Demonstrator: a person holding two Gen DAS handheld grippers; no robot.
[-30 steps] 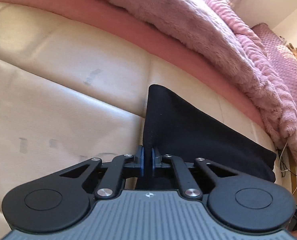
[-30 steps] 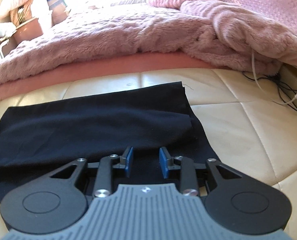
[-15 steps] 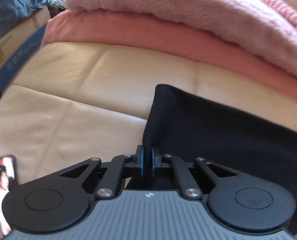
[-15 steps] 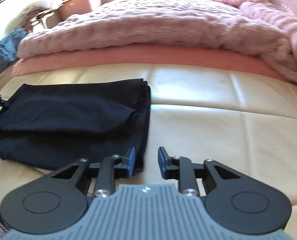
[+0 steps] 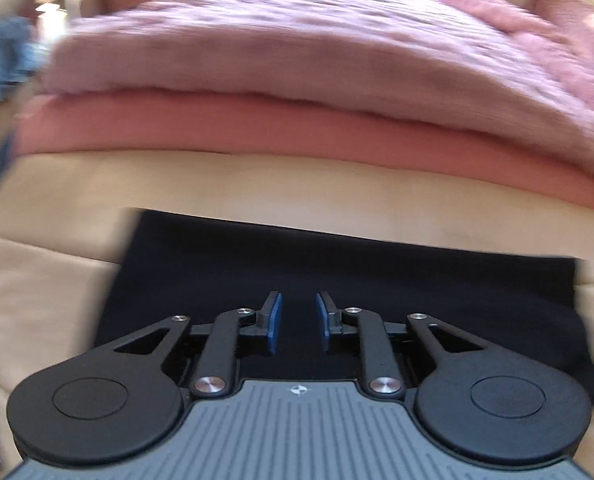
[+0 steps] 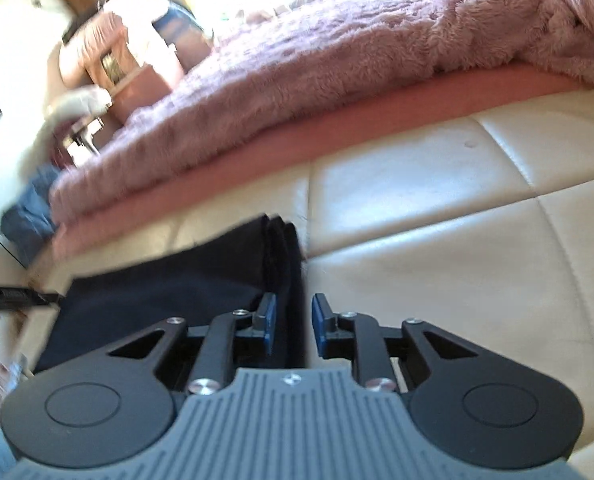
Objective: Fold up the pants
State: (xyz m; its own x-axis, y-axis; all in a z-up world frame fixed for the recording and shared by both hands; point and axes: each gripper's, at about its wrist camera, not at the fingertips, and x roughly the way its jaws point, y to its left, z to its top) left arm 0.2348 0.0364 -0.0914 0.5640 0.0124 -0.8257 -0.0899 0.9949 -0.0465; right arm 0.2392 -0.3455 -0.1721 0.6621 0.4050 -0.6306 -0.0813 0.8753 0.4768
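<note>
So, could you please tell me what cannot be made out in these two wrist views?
- Left wrist view: the near edge of the black pants is hidden behind the left gripper, whose jaws are opening.
- Left wrist view: the items at far left are smeared by motion blur.
- Right wrist view: the pants' near left part is covered by the right gripper.

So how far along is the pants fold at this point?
Nearly done, it seems. The black pants lie on the cream leather cushion as a compact rectangle, layered edges stacked at its right end. In hand: nothing; the left gripper is opening with nothing pinched, and the right gripper straddles the stacked edge without clamping. Left: perhaps one last fold or tidy.
</note>
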